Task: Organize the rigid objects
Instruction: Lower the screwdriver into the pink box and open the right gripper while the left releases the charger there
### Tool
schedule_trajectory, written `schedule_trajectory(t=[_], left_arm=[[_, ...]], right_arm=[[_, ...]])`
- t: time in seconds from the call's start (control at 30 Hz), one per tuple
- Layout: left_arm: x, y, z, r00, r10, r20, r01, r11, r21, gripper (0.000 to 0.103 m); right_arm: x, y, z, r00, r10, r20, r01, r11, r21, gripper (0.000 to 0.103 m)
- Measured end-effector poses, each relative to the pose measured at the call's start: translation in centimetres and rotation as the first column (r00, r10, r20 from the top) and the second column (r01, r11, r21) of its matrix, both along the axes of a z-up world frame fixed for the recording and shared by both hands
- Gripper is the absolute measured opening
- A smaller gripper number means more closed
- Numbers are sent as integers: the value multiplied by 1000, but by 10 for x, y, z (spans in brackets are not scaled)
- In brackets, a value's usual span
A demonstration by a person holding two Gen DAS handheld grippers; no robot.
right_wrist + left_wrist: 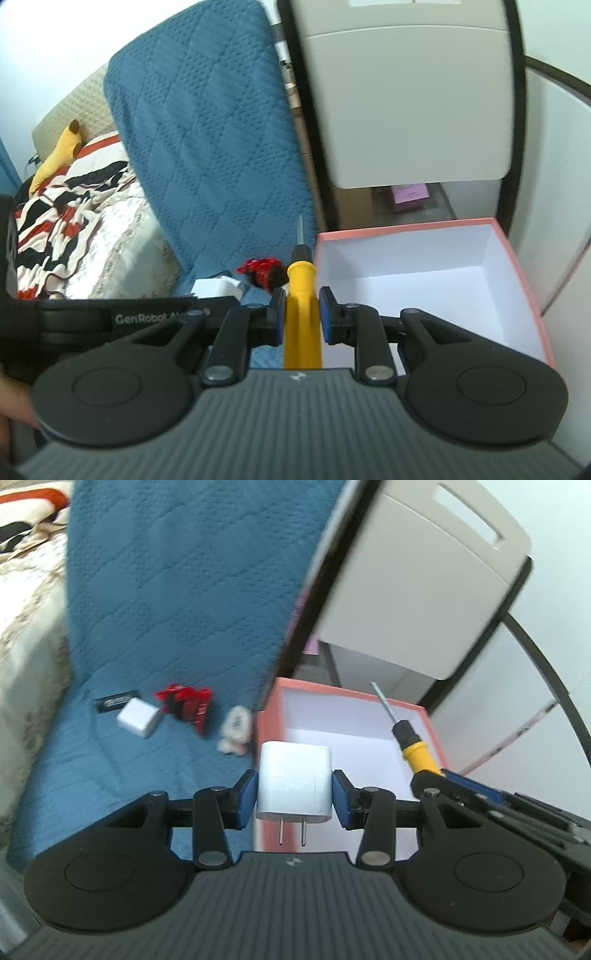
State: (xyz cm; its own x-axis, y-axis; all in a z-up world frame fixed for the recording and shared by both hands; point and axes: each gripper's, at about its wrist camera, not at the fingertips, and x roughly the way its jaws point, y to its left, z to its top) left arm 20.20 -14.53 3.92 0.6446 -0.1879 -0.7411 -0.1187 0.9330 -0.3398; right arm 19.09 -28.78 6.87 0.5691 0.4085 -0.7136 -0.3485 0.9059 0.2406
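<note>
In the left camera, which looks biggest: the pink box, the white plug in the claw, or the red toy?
1. Pink box
2. White plug, though nearness to the camera enlarges it
3. Red toy

Left gripper and right gripper: black linkage arms, silver pivot pins, blue-padded jaws, round black discs beside a ribbed grey body. White "GenRobot" lettering on left gripper's housing, seen in right wrist view.

bright, even daylight | soft motion blur | fisheye-bent edges
</note>
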Motion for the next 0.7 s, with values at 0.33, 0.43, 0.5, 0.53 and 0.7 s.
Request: schedule_trajectory(t=[0.33,0.43,0.5,0.53,0.7], left_arm=[[34,-84,-21,994,-104,-20,104,995,-1,49],[44,-103,-39,991,-126,-52,125,992,-9,49],[47,-112,-53,988,-132,-75,131,991,-11,49],[50,-117,-61,987,-134,-90,133,991,-9,49],[60,-127,-97,980,-129,-151,131,991,-2,49]], right_arm=[[18,-63,-20,997,-81,-1,81,996,-35,22],[23,-82,-40,993,-112,-44,110,993,-40,22],[27,-92,-54,990,-123,-68,119,991,-56,22],[29,-97,-62,988,-132,-82,126,990,-67,22],[37,-118,-100,974,-170,-152,156,983,-101,22]])
